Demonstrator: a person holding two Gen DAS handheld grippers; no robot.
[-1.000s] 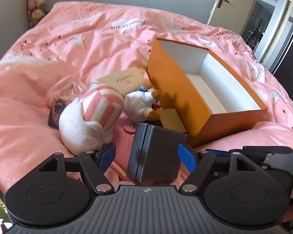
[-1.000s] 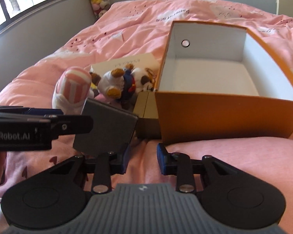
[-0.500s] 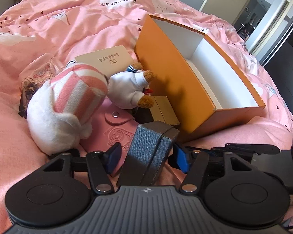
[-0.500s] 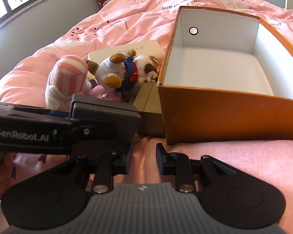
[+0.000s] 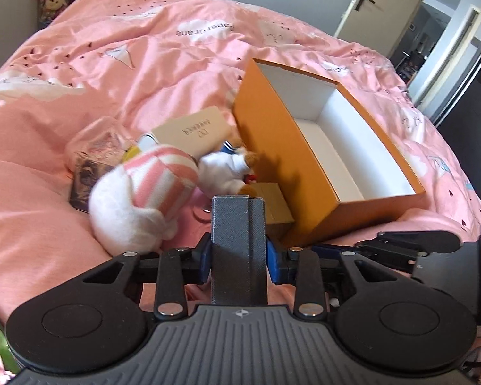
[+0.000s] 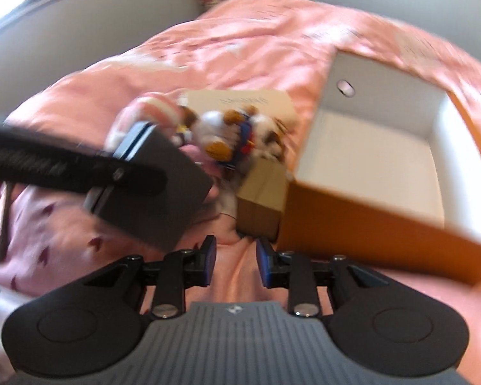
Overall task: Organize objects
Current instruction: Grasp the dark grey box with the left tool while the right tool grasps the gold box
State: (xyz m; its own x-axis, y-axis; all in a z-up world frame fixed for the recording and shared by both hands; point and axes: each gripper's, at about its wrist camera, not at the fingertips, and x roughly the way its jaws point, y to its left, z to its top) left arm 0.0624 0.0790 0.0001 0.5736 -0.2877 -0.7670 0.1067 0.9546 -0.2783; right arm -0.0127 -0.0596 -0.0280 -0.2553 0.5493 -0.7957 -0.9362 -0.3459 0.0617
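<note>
A dark grey textured case stands on edge between the blue pads of my left gripper. The jaws are closing and the pads press on its two sides. In the blurred right wrist view the same grey case hangs a little above the pink bedding, with a left-gripper finger across it. My right gripper is beside it, narrowly open with nothing between its pads, just in front of the orange box. The orange box is open-topped, white inside and holds nothing.
On the pink duvet lie a pink-striped plush, a small dog plush, a tan carton, a beige flat box, a pink wallet and a clear packet. A door stands at the back right.
My left jaws came in from wide apart onto the grey case, which turned edge-on and rose off the bedding. The right wrist view has rolled and blurred.
</note>
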